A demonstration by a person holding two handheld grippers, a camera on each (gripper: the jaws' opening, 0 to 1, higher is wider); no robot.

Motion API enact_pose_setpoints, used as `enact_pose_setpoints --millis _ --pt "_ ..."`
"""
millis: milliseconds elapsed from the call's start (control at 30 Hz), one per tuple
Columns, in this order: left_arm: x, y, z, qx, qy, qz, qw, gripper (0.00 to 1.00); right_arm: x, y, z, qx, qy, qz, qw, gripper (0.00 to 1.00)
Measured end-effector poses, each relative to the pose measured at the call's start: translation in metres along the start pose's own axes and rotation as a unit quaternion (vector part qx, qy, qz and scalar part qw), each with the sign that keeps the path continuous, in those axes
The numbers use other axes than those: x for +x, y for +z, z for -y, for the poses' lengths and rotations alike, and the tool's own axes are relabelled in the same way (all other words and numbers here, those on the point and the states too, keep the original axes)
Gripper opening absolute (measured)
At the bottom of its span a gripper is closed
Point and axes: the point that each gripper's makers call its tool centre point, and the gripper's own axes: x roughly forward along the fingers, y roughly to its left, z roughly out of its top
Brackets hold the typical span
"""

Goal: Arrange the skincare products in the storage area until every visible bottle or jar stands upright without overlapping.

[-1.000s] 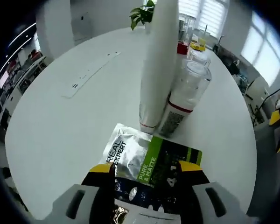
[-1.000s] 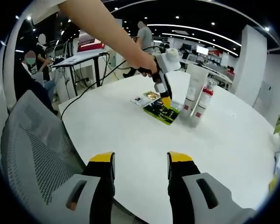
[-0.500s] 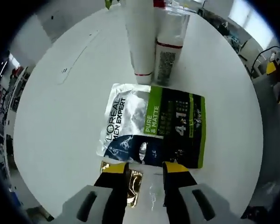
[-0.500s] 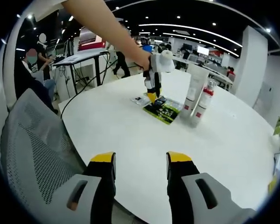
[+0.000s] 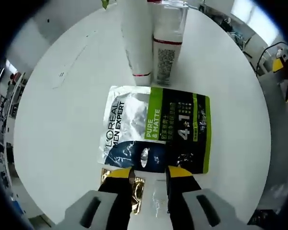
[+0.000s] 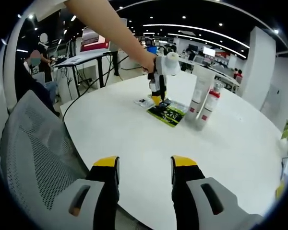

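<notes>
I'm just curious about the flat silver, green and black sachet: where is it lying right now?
In the left gripper view the flat silver, green and black sachet lies on the white round table, between the left gripper and the tall white tube.

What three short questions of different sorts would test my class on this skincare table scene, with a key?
1. True or false: the white tube stands upright beside the clear-capped bottle.
2. What lies flat on the white table in front of them: A) a sachet, B) a jar, C) a towel?
3. Fill in: the left gripper hangs with open jaws over the sachet's ____ edge.

Key: 1 true. 2 A, the green and silver sachet. 3 near. The right gripper is open too, far back from the products.
</notes>
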Motion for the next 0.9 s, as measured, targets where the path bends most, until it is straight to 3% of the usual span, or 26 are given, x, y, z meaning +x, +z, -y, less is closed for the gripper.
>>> enact_pose_setpoints --millis 200,333,567,900 --pt "-0.004 -0.001 -0.002 -0.03 0.001 0.006 0.9995 0.34 -0.001 0.001 0.001 0.002 -0.003 0.003 1.0 0.4" --pt "-0.011 0.001 0.0 -0.02 0.004 0.009 0.9998 0.36 -0.001 0.002 0.0 -0.001 0.0 0.006 1.0 0.4" --pt "-0.015 0.028 0.006 -0.006 0.01 0.039 0.9992 0.37 -0.001 0.002 -0.002 -0.004 0.004 0.006 1.0 0.4" --pt "0.01 0.034 0.017 0.048 0.005 -0.005 0.9988 0.37 0.0 0.001 -0.002 -0.001 0.006 0.004 1.0 0.4"
